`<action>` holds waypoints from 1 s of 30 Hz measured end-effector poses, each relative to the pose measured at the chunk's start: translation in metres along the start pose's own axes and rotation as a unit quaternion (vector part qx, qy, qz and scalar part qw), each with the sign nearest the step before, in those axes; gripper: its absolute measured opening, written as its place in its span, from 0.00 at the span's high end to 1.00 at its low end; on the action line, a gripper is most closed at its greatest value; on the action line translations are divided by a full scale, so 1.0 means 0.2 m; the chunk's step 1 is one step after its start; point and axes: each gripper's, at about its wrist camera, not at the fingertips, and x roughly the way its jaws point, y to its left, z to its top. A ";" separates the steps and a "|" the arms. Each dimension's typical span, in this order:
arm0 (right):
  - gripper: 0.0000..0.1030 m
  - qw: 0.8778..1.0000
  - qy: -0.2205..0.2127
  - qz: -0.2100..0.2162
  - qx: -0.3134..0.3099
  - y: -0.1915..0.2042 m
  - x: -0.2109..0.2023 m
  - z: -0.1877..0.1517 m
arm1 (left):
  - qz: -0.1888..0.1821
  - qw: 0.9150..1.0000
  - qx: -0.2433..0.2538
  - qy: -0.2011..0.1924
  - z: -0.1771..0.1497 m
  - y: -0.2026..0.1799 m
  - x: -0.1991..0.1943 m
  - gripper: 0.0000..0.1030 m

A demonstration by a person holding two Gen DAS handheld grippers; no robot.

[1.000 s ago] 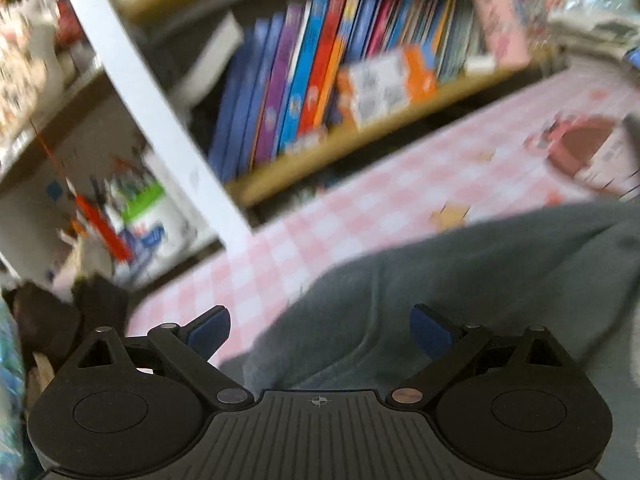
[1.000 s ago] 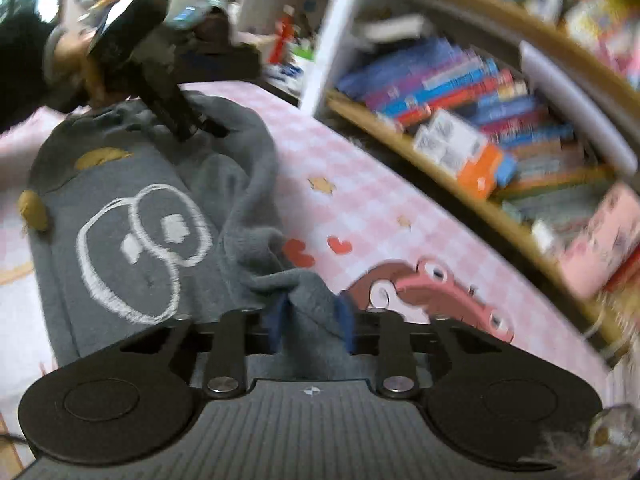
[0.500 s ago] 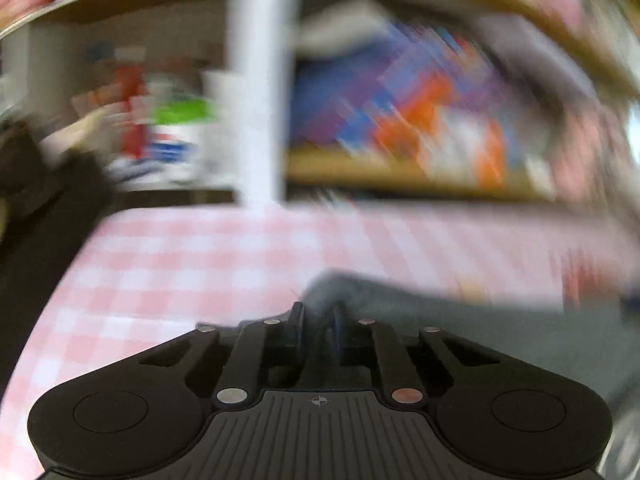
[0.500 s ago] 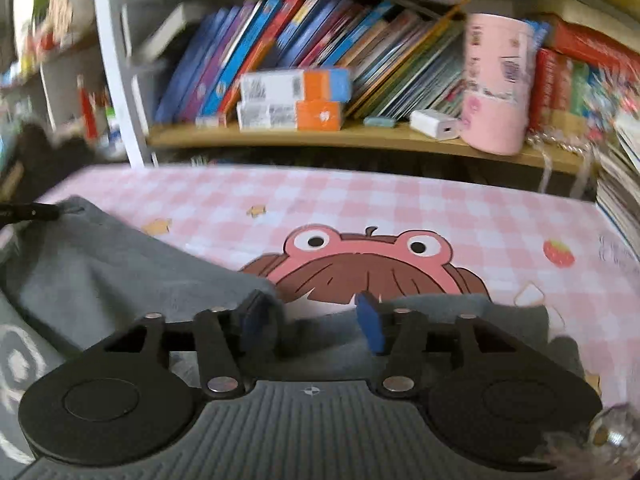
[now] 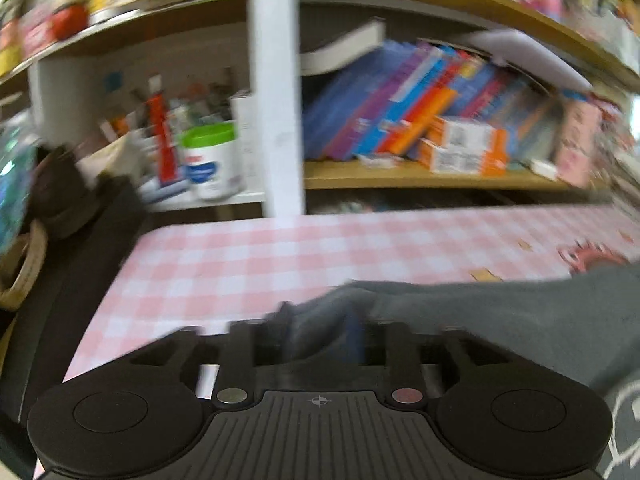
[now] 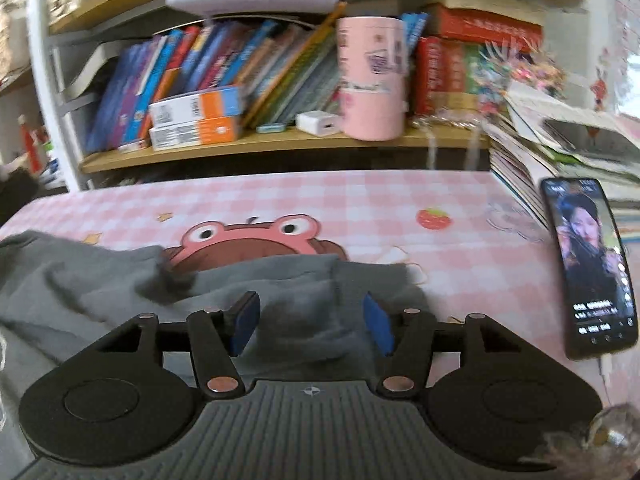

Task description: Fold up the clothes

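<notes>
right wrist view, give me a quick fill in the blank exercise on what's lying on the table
1. The gray sweater lies on a pink checked ____.
2. It covers the lower part of a cartoon ____ printed there.
3. A ____ with its screen lit lies to the right of the right tool.
4. The pink cup stands on the ____ behind the table.

Missing words: tablecloth; frog; phone; shelf

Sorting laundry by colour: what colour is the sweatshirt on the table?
Grey. The sweatshirt shows best in the right wrist view.
</notes>
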 end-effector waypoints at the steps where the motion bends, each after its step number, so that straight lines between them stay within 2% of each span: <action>1: 0.39 1.000 0.002 -0.002 0.007 -0.02 0.00 0.00 | 0.009 1.000 0.013 -0.003 0.00 -0.02 0.01 0.17; 2: 0.37 1.000 0.005 -0.005 0.009 -0.03 0.01 0.00 | 0.017 0.999 0.027 -0.007 0.00 -0.05 0.02 0.04; 6: 0.35 0.999 0.009 -0.028 0.015 -0.06 0.04 0.02 | 0.033 0.998 0.056 0.003 0.01 -0.07 0.08 0.04; 8: 0.35 0.999 0.011 -0.036 0.025 -0.09 0.07 0.03 | 0.039 0.998 0.052 0.014 0.01 -0.06 0.12 0.04; 12: 0.35 0.998 0.041 -0.033 0.020 -0.12 0.18 0.10 | 0.040 0.996 0.061 0.048 0.03 -0.03 0.22 0.04; 16: 0.35 0.997 0.062 -0.033 0.006 -0.11 0.28 0.12 | 0.025 0.993 0.074 0.085 0.05 -0.03 0.31 0.04; 19: 0.36 0.997 0.069 -0.041 -0.012 -0.10 0.32 0.12 | 0.009 0.994 0.058 0.095 0.05 -0.01 0.35 0.04; 20: 0.38 0.996 0.070 -0.044 -0.019 -0.09 0.32 0.12 | 0.001 0.994 0.046 0.096 0.05 0.00 0.35 0.09; 21: 0.47 0.996 0.070 -0.038 -0.024 -0.09 0.31 0.11 | -0.012 0.995 0.040 0.092 0.04 0.00 0.33 0.27; 22: 0.60 0.997 0.071 -0.032 -0.028 -0.08 0.30 0.11 | -0.026 0.995 0.034 0.087 0.03 0.00 0.31 0.39; 23: 0.65 0.997 0.071 -0.027 -0.033 -0.08 0.29 0.11 | -0.040 0.995 0.028 0.083 0.03 -0.01 0.29 0.66; 24: 0.76 0.997 0.068 -0.021 -0.034 -0.07 0.26 0.11 | -0.050 0.996 0.022 0.077 0.02 -0.01 0.27 0.74; 25: 0.80 0.997 0.066 -0.016 -0.035 -0.07 0.24 0.11 | -0.050 0.997 0.016 0.063 0.02 -0.01 0.23 0.75; 27: 0.81 0.997 0.061 -0.006 -0.038 -0.07 0.19 0.12 | -0.056 0.998 -0.008 0.018 0.03 0.01 0.13 0.76; 28: 0.81 0.999 0.034 -0.010 -0.028 -0.08 0.14 0.14 | -0.058 0.997 -0.047 -0.005 0.05 0.06 0.10 0.76; 30: 0.80 1.000 -0.026 -0.010 0.010 -0.11 0.06 0.21 | -0.058 0.990 -0.121 -0.047 0.09 0.16 0.04 0.72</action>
